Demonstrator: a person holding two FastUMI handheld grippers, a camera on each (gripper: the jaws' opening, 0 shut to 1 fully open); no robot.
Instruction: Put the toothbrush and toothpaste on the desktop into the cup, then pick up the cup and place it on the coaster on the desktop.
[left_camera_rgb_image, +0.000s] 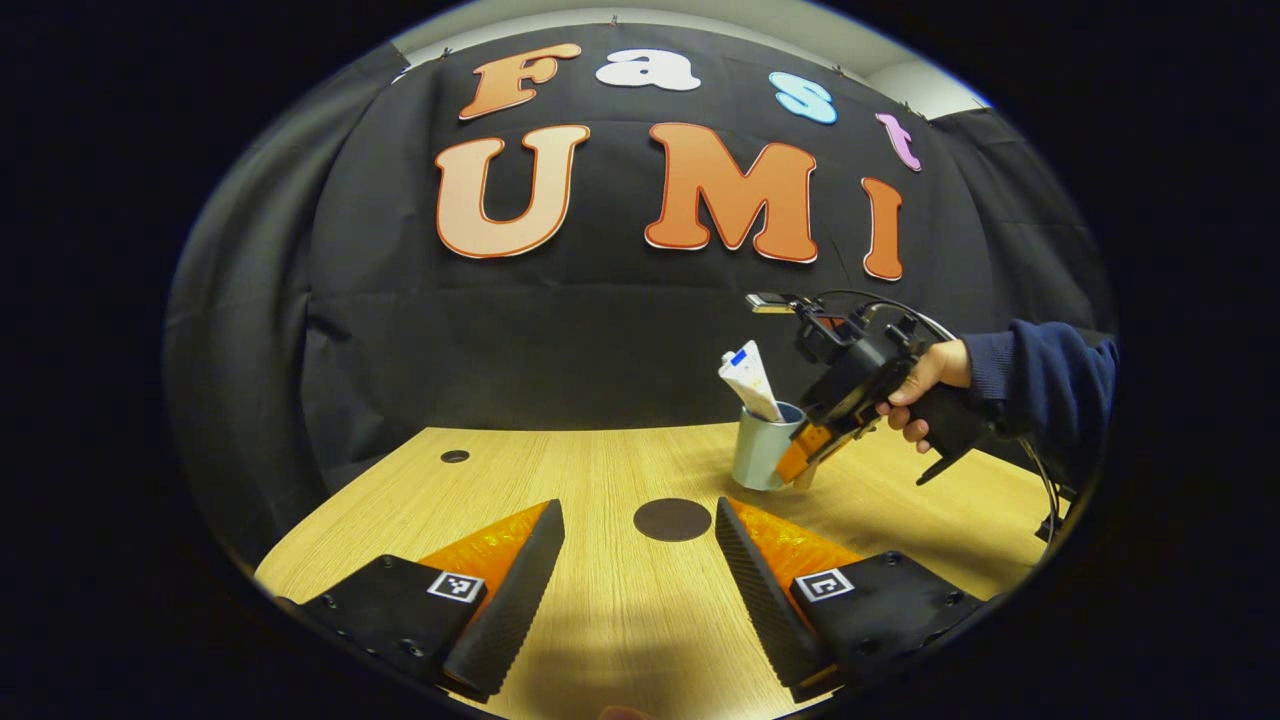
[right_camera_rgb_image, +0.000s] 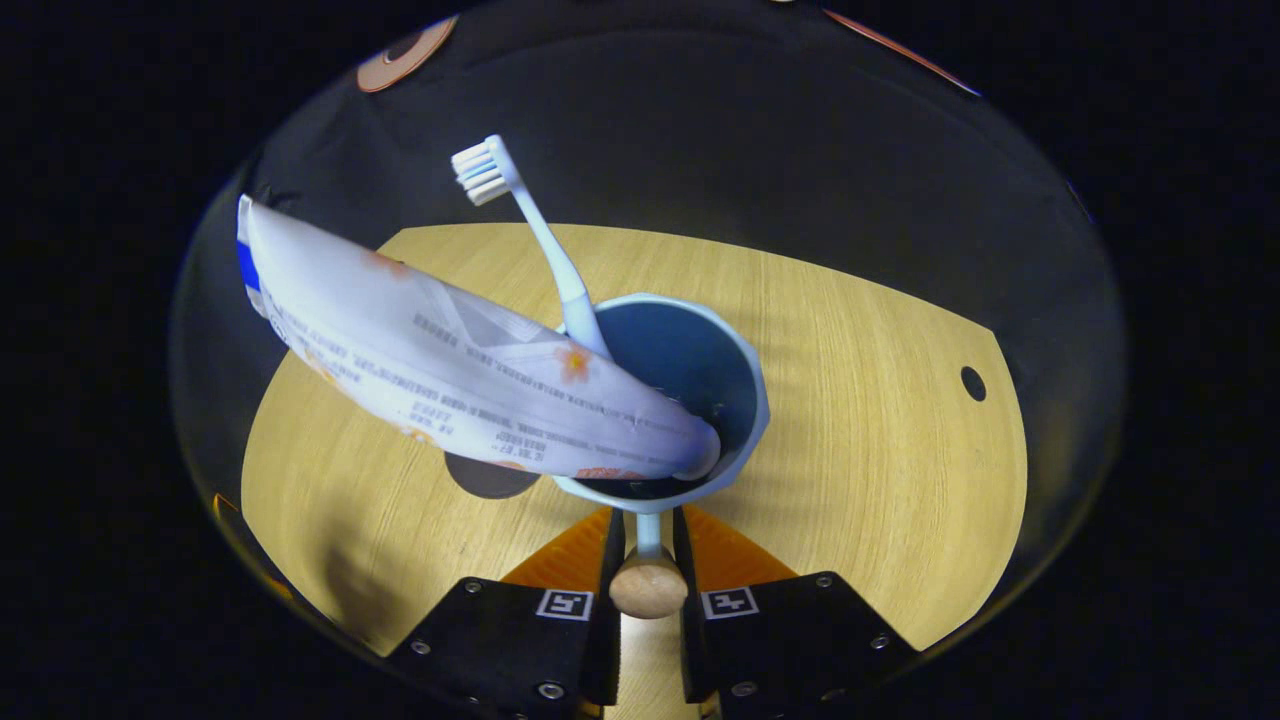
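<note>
A pale blue cup stands on the wooden desktop with a blue toothbrush and a white toothpaste tube leaning out of it. My right gripper is shut on the cup's thin handle, which ends in a wooden knob. In the left gripper view the cup sits right of centre with the toothpaste tube sticking up, and the right gripper meets it from the right. A dark round coaster lies just ahead of my open left gripper, which holds nothing.
A hand in a dark blue sleeve holds the right gripper. A small round hole marks the desktop's far left. The coaster peeks out from under the toothpaste tube, left of the cup. Black cloth walls off the back.
</note>
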